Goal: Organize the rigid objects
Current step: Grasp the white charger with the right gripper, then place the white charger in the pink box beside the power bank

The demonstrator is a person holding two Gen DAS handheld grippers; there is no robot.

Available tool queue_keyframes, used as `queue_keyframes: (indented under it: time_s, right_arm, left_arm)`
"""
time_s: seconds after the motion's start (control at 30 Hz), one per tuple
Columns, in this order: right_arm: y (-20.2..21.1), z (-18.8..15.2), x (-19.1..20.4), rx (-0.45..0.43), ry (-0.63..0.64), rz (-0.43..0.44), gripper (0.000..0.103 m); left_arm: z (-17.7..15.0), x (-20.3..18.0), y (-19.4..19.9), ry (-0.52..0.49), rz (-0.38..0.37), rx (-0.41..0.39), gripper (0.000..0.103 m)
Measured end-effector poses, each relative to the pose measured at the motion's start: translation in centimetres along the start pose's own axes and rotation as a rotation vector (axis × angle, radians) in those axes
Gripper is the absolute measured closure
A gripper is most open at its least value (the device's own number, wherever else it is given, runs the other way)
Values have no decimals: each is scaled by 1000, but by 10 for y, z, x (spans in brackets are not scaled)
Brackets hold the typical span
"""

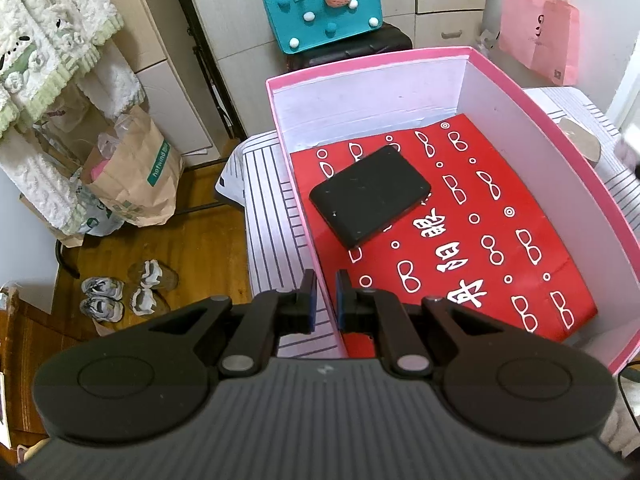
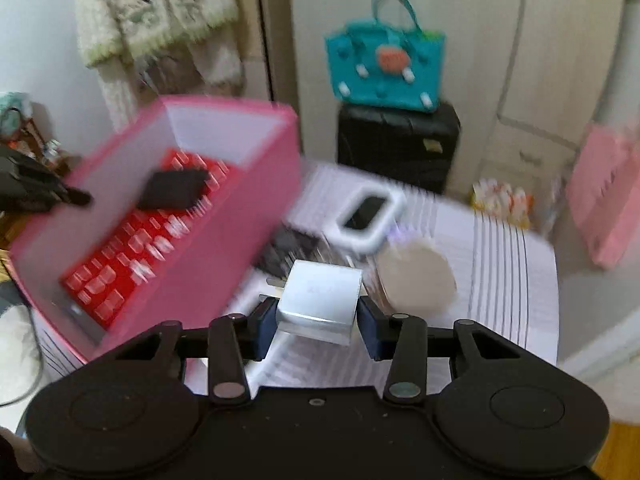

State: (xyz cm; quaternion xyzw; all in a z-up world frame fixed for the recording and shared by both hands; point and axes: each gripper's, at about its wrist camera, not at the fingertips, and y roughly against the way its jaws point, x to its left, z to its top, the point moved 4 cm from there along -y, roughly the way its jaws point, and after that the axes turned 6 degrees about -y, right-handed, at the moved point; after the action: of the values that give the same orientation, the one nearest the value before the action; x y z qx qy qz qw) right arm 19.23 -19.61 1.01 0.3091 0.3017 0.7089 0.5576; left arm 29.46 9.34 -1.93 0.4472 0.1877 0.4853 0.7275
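Right gripper (image 2: pixel 318 322) is clamping the white charger (image 2: pixel 320 300) beside the pink box (image 2: pixel 224 240). Left gripper (image 1: pixel 325 300) is pinching the box wall, steadying it. My advice: lift clear of the rim, then set it beside the black case (image 1: pixel 370 196), not on it.

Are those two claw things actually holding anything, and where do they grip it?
Right gripper clamps the white plug block by its sides. Left gripper pinches the pink box wall.

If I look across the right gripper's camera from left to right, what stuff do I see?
pink box → white charger block in the right gripper → round tan disc → pink bag.
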Motion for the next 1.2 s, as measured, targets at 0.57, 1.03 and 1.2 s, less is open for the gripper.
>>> queue_keyframes:
  time_s: [0.57, 1.03, 1.2]
  right_arm:
    - [-104, 72, 105, 80, 272, 113, 55]
    - [-138, 92, 105, 85, 285, 92, 43]
    - [-78, 90, 88, -7, 184, 186, 42]
  left_arm:
    - [-2, 2, 0, 5, -37, -21, 93]
    - [-7, -1, 12, 3, -32, -43, 92]
    - [-6, -3, 13, 2, -19, -44, 92]
